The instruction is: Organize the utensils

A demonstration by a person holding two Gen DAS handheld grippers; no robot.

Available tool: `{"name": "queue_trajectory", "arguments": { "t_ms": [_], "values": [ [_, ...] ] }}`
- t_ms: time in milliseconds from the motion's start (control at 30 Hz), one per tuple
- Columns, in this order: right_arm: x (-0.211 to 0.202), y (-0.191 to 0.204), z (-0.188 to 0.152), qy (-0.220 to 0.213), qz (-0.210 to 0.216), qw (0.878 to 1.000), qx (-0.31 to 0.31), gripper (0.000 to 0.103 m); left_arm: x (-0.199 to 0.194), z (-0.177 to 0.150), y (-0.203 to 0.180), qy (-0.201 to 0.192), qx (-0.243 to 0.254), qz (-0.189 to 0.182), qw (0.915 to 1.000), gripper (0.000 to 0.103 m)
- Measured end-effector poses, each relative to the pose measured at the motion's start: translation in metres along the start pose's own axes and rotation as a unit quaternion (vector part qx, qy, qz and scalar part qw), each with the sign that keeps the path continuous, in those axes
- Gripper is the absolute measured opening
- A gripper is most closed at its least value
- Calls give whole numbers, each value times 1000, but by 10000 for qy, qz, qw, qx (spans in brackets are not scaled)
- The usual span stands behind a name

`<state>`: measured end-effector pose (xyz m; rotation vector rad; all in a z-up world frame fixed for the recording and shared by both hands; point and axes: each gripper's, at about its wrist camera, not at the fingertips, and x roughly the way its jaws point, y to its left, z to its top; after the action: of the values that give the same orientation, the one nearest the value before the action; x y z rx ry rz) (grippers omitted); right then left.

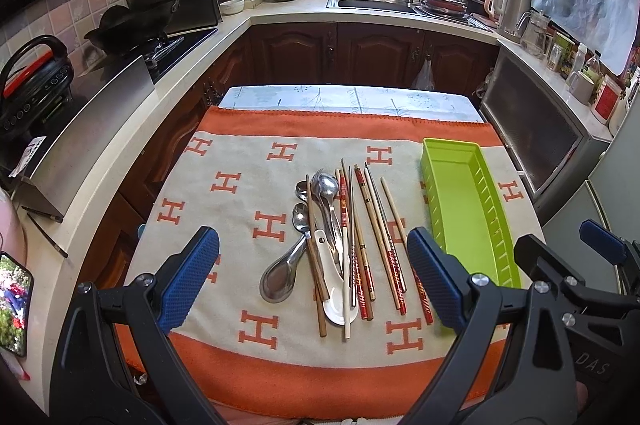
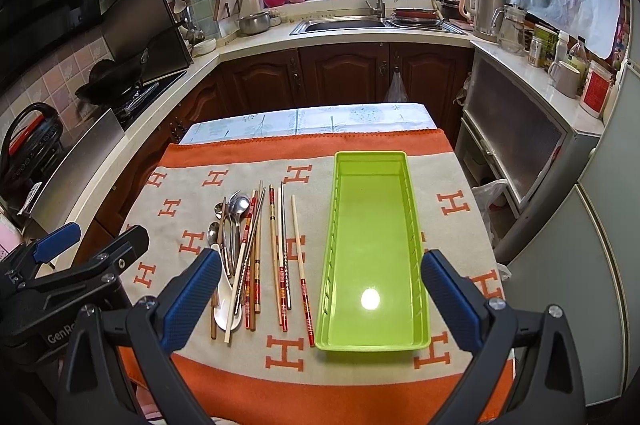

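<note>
Nothing looks sorted yet: the green tray (image 2: 372, 253) sits empty on the orange-and-cream cloth (image 1: 240, 153) covering the counter. Every utensil lies in one loose pile just left of it: chopsticks (image 1: 376, 233), metal spoons (image 1: 326, 193), a steel ladle spoon (image 1: 280, 277) and a white ceramic spoon (image 1: 334, 299). The left gripper (image 1: 312, 281) and right gripper (image 2: 320, 301) both hover with fingers spread wide, holding nothing. All the moving remains.

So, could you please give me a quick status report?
Left gripper and right gripper: jaws open, empty. Utensils piled on blanket; green tray empty. Nothing in the way.
</note>
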<state>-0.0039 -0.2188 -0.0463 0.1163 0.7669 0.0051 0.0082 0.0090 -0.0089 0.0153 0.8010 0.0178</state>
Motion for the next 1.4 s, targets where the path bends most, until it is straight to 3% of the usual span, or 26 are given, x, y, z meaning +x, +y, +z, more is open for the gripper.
{"name": "queue_trajectory", "arguments": {
  "t_ms": [867,1033,1233,1400],
  "values": [
    [2,7,1,24,54,10000,-13,100,8,2,0,132,88,52,9999,94],
    [8,10,3,57,114,9999,-61,99,17,7,0,182,106,-91,9997,94],
    [28,9,23,475,576,9972,40,83,36,24,0,162,558,-383,9976,90],
    [60,10,49,961,927,9909,172,66,73,54,22,701,276,-682,9948,90]
  ]
}}
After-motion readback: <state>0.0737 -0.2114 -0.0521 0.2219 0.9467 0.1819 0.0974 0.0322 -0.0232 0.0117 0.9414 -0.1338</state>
